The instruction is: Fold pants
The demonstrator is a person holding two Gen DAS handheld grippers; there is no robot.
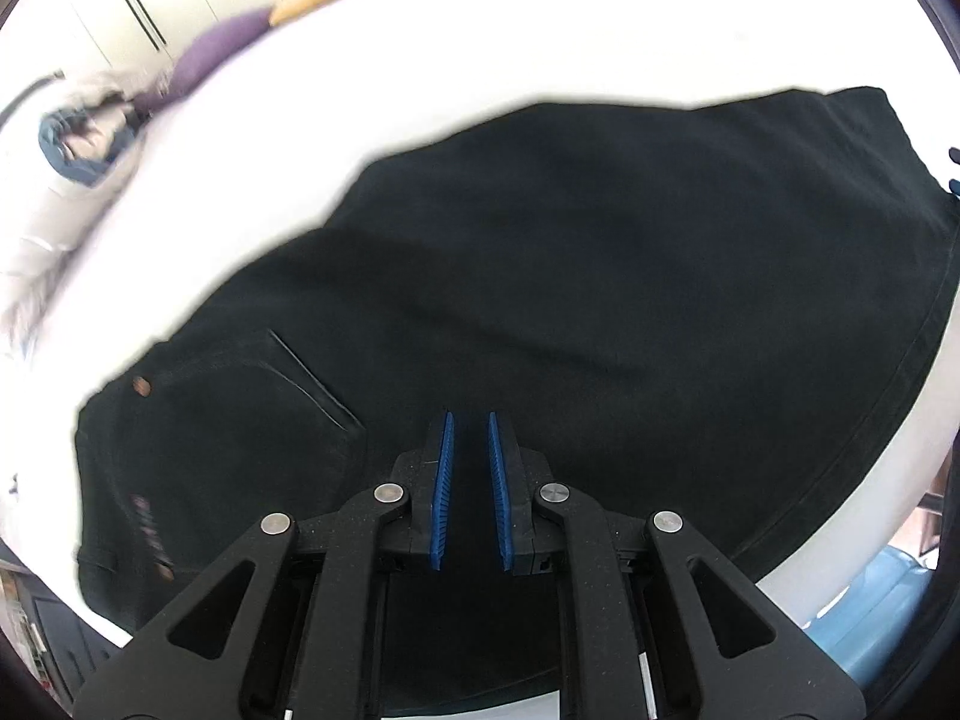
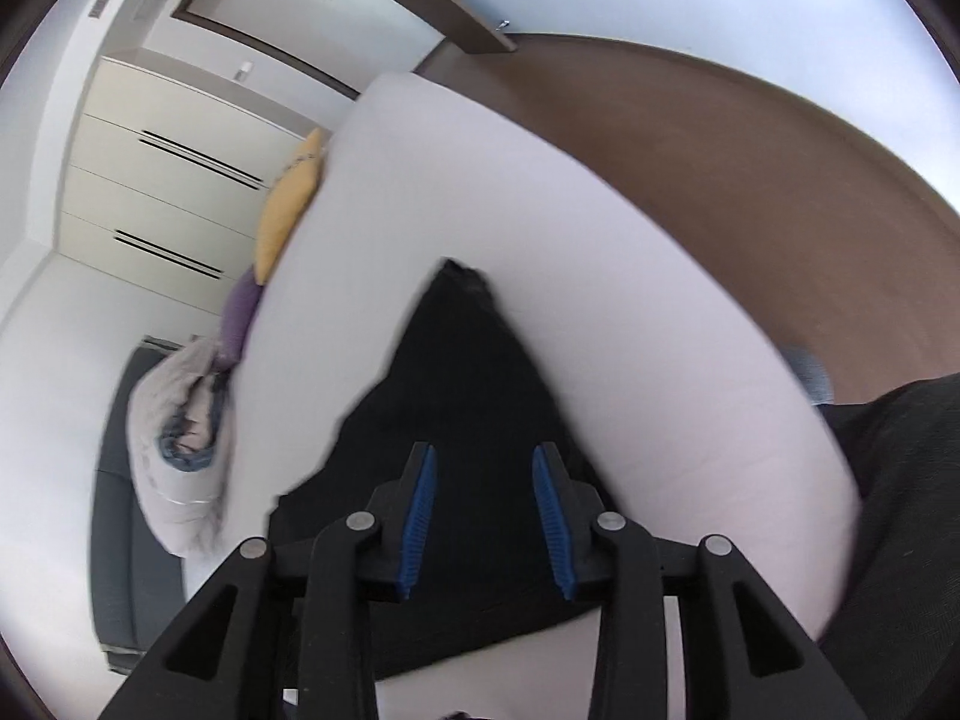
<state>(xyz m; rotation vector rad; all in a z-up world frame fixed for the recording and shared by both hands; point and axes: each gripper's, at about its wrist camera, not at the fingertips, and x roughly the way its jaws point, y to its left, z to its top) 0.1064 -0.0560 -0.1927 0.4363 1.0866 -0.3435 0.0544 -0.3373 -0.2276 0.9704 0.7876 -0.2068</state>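
tools angle down over black pants [image 1: 540, 276]: left tool [image 1: 469, 420] together, right tool [image 2: 483, 450] apart.

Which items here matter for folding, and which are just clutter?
Job:
black pants
white bed, the folding surface
left hand-held gripper
right hand-held gripper

Lying about:
yellow pillow
purple pillow
rolled grey bedding

Black pants [image 1: 570, 276]; white bed [image 1: 540, 42]; blue fingers [image 1: 444, 492].
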